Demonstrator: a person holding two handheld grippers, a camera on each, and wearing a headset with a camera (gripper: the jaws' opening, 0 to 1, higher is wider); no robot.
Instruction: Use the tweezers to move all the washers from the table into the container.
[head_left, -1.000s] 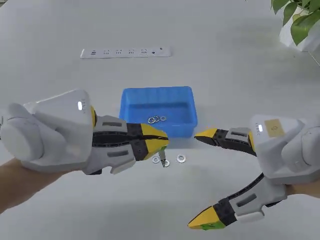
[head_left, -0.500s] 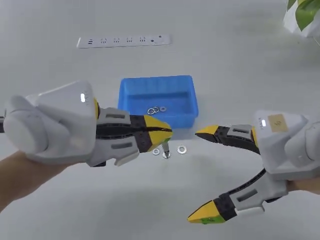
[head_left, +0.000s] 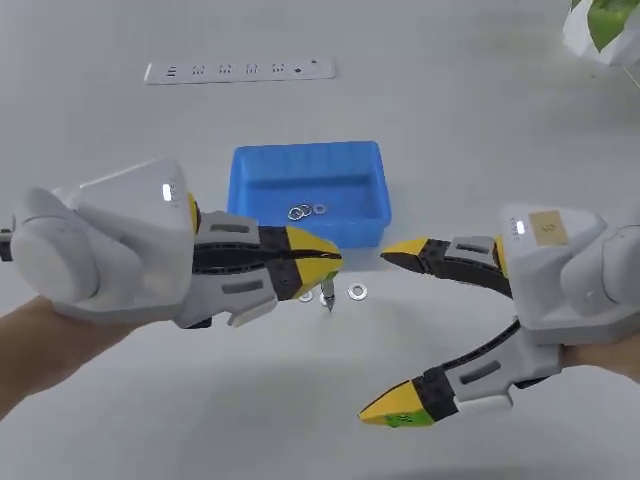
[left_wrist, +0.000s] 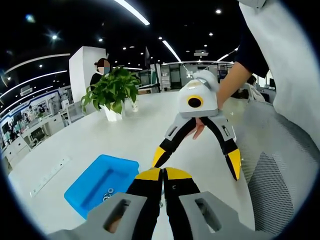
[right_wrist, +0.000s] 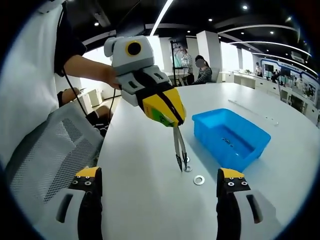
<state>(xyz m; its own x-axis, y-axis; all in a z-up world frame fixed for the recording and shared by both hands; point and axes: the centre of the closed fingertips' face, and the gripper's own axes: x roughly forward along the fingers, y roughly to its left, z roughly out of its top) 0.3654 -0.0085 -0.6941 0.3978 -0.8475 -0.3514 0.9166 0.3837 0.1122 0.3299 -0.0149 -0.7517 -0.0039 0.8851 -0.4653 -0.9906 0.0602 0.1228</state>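
Tweezers (right_wrist: 178, 145) hang point-down from my left gripper (head_left: 328, 263), whose jaws are pressed together on their upper end. From the right gripper view I see the tweezer tips close together, down at the white table (head_left: 450, 120), just beside the nearest washer (right_wrist: 187, 169). I cannot tell whether they grip it. A second washer (right_wrist: 199, 179) lies flat a little to the side of the tips. In the head view a third washer (head_left: 306, 296) peeks out from under the left gripper's jaws. All three lie just in front of the blue container (head_left: 305, 152), where a small cluster of washers (head_left: 304, 211) rests on the floor. My right gripper (head_left: 372, 333) is spread wide with nothing between its jaws, off to the right of the loose washers. A power strip (head_left: 240, 70) lies beyond the container.
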